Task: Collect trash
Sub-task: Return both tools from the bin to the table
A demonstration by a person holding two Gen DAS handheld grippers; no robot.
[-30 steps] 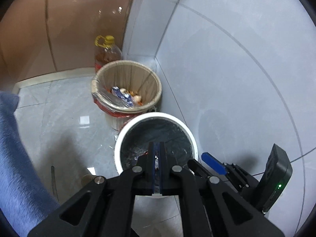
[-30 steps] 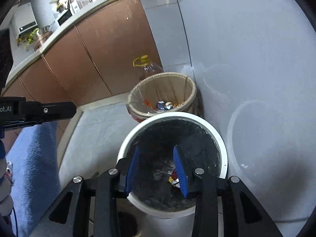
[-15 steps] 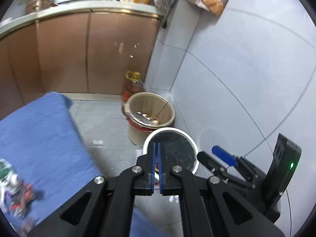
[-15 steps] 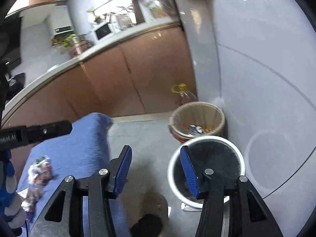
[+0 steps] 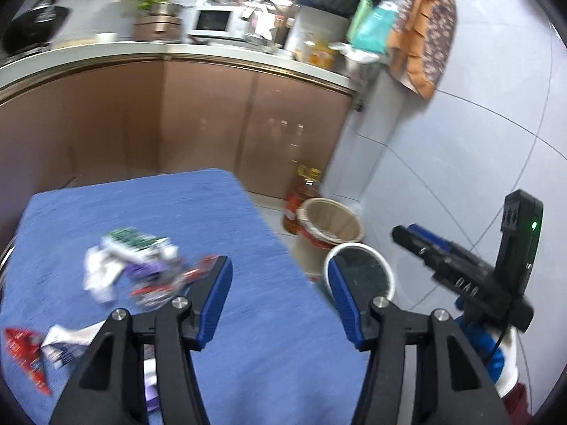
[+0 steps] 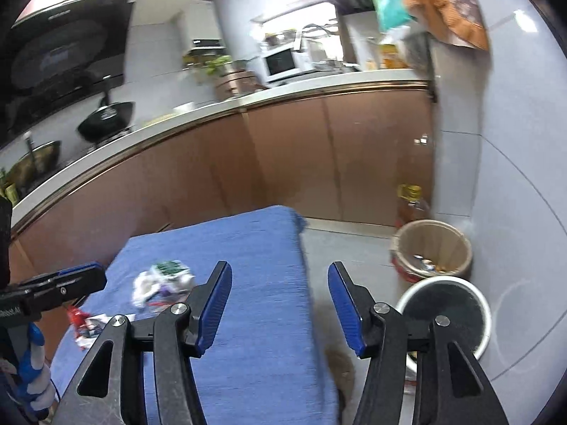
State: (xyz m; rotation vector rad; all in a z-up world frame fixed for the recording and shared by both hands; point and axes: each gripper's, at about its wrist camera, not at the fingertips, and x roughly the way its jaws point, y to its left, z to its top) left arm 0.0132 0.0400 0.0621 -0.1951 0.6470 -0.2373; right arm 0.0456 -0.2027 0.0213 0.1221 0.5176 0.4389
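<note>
Trash (image 5: 141,269) was seen piled on blue cloth (image 5: 248,318), bins (image 5: 358,276) w/ oil bottle (image 5: 304,194) off right. Left gripper (image 5: 280,297) & right gripper (image 6: 280,301) were opening, empty; trash lay ahead-left of fingers.

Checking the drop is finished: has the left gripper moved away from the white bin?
Yes. The left gripper, opening and empty, has pulled back and up from the white bin, toward the blue table.
</note>
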